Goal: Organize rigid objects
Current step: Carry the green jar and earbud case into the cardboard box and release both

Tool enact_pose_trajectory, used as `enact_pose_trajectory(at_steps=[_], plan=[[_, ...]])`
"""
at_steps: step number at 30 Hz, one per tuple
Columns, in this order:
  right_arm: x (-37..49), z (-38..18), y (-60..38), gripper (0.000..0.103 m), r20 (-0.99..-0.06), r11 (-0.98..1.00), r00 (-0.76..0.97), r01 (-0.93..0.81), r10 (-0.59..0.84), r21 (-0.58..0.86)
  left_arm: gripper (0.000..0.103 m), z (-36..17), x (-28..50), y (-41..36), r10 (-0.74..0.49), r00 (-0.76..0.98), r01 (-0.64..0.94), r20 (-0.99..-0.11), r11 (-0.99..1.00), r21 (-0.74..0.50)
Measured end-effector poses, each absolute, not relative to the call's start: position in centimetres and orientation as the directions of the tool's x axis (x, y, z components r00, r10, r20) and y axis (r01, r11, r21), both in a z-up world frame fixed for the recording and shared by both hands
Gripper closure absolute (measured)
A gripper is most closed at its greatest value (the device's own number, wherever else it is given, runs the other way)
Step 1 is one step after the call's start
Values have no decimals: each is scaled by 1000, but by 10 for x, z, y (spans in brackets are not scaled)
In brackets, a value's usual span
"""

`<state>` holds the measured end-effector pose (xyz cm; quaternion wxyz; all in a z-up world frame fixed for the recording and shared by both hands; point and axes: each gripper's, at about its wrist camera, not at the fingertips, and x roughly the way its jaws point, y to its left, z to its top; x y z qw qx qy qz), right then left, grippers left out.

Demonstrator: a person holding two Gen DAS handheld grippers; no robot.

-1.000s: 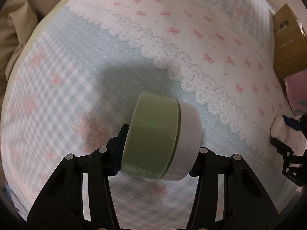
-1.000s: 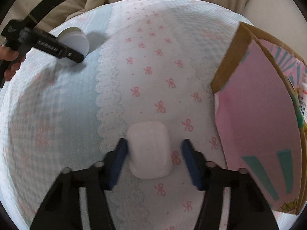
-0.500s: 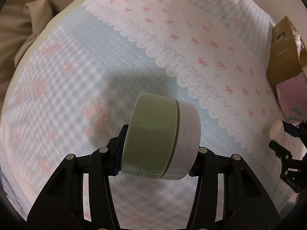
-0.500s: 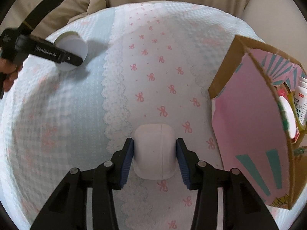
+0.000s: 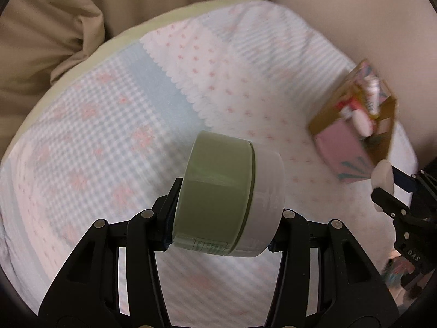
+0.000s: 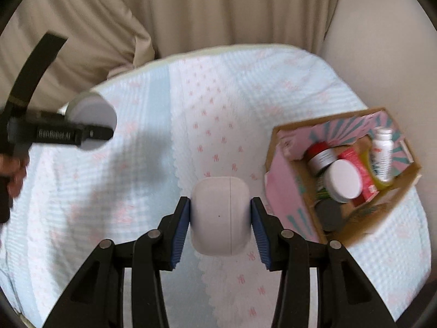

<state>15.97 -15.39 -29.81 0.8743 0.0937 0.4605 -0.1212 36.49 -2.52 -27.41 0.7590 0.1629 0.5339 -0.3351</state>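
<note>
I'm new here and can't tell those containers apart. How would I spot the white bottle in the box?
Find the cardboard box with pink sides, sitting on the right side of the quilt. Look at its far right corner, past the round white-lidded jar. The white bottle stands there leaning: it is the only tall, narrow container, while its neighbours are squat jars.

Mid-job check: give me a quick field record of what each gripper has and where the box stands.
left gripper: shut on green jar, white lid to its right, held off the bedspread
right gripper: shut on white case
cardboard box: right of the case, open, already holding jars and a white bottle
</note>
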Motion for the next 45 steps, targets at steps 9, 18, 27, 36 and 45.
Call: enact_pose_trajectory(at_steps=[9, 18, 27, 36, 45], plan=[[119, -213, -188, 62, -833, 927, 539, 361, -123, 97, 58, -205, 295, -43, -413, 214, 678, -885, 715, -170], [92, -170, -263, 62, -817, 920, 568, 366, -97, 144, 58, -173, 242, -108, -460, 218, 651, -860, 725, -223], [97, -177, -354, 62, -838, 943, 545, 292, -28, 158, 58, -194, 233, -199, -430, 228, 552, -874, 796, -248], [134, -232, -421, 62, -872, 953, 483, 221, 80, 209, 58, -261, 253, -269, -364, 194, 464, -911, 852, -242], [178, -292, -453, 62, -890, 940, 422, 201, 171, 277, 58, -317, 270, -321, -265, 166, 476, -950, 865, -158]])
